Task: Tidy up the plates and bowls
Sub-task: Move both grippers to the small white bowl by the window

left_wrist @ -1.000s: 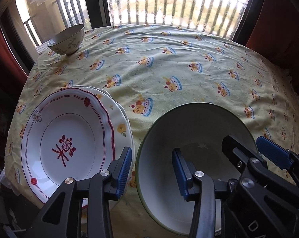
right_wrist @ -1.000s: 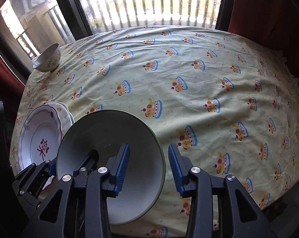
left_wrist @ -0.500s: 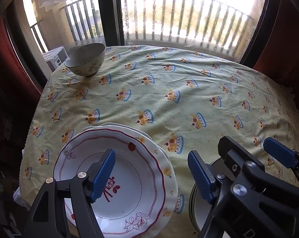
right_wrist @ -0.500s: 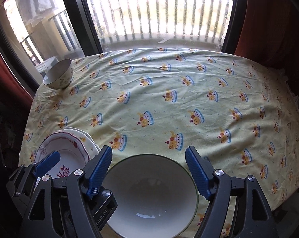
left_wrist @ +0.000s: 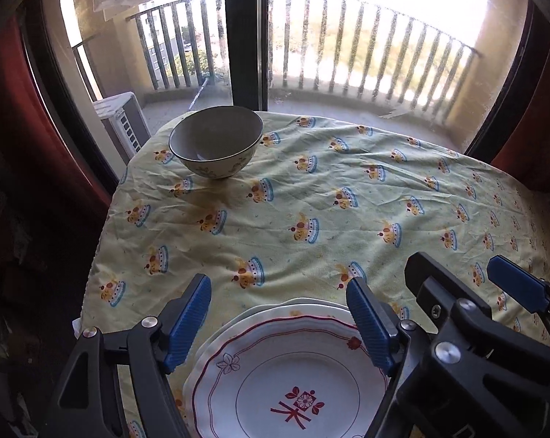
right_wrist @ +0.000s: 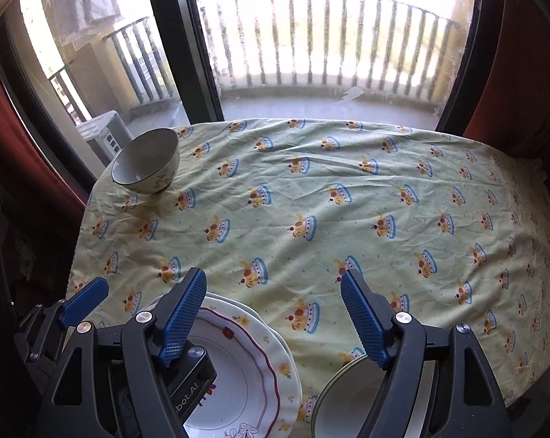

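My left gripper (left_wrist: 276,319) is open with nothing between its pads, hovering over a stack of white plates (left_wrist: 296,383) whose top plate has a red rim line and a red flower. My right gripper (right_wrist: 273,314) is also open and empty, above the cloth between the plates (right_wrist: 253,368) and a large green-rimmed bowl (right_wrist: 342,405) at the bottom edge. A small floral bowl (left_wrist: 216,146) stands upright at the far left corner of the table, also in the right wrist view (right_wrist: 147,162). The right gripper (left_wrist: 472,288) shows beside the left one.
The table wears a yellow cloth with a cake print (right_wrist: 347,219), wrinkled, and its middle and right side lie bare. Behind the far edge is a glass balcony door with a dark frame (left_wrist: 243,36). Red curtains (right_wrist: 523,73) hang at both sides.
Both grippers opened wider and let go of the large green-rimmed bowl's rim. They drew up and away from it; the left one now hangs over the plates, and the small bowl looks nearer.
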{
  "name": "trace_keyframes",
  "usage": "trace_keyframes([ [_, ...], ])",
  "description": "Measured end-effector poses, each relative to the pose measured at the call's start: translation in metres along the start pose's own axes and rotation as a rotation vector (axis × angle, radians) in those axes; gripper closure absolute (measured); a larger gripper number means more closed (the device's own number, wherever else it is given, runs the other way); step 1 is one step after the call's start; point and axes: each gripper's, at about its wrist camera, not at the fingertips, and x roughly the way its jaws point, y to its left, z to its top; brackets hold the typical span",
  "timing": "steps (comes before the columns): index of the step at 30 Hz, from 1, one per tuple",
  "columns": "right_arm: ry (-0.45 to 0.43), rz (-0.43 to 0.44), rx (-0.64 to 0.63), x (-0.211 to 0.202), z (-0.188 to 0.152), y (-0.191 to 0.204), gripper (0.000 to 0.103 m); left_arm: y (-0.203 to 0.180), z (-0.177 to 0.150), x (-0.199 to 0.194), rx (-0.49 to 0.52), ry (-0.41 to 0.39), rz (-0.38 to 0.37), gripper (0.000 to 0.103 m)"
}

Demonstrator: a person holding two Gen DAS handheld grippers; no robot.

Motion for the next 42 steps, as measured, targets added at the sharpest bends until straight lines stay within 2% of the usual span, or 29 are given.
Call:
trace_keyframes([
  [7,-0.022,-0.010,0.022,0.016,0.019,0.042,0.024,0.041,0.026,0.015,0.014,-0.010,0.006,0.024],
  [10,-0.015,-0.021,0.058,0.027,0.028,0.057,0.024,0.057,0.039,0.027,0.008,0.010,-0.008,0.024],
  [16,-0.037,-0.060,0.072,0.045,0.053,0.082,0.024,0.079,0.068,0.047,0.013,-0.002,-0.029,0.023],
  [23,-0.058,-0.079,0.099,0.075,0.085,0.104,0.024,0.098,0.106,0.072,0.056,-0.043,0.006,0.023],
  [30,-0.059,-0.092,0.140,0.109,0.117,0.117,0.024,0.108,0.139,0.105,0.069,-0.034,0.011,0.023],
  [37,-0.061,-0.123,0.139,0.140,0.139,0.124,0.024,0.112,0.161,0.138,0.076,-0.016,-0.016,0.024],
  [42,-0.047,-0.135,0.150,0.157,0.145,0.125,0.026,0.114,0.167,0.153,0.083,-0.006,-0.004,0.027],
])
